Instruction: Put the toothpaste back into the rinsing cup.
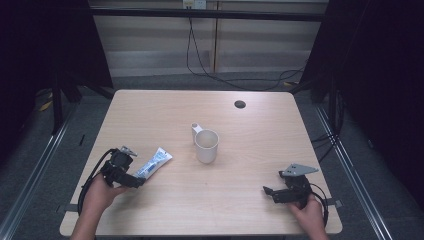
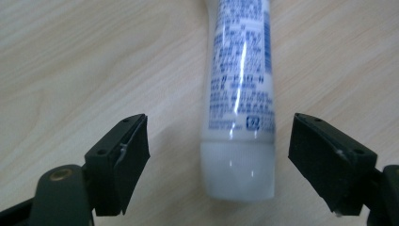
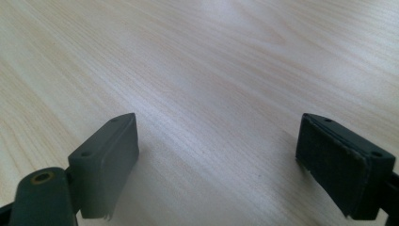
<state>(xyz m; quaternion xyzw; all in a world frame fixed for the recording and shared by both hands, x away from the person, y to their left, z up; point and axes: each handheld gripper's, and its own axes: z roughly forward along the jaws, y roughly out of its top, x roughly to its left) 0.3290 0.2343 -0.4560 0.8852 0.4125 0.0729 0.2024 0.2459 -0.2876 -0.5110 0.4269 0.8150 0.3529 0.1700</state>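
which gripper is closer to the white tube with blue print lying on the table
Left. The left gripper straddles the white tube's cap end, jaws open; the right gripper sits far across the table.

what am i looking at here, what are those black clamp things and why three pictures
A person sits at a wooden table holding a hand-held two-jaw gripper in each hand. The high view looks down from above; the other two come from cameras riding on each gripper, looking along its black jaws. On the table lie a white tube with blue print and a white mug. The left gripper has its jaws wide apart on either side of the tube's cap end, not pressing it. The right gripper is open over bare wood. Nothing is held yet.
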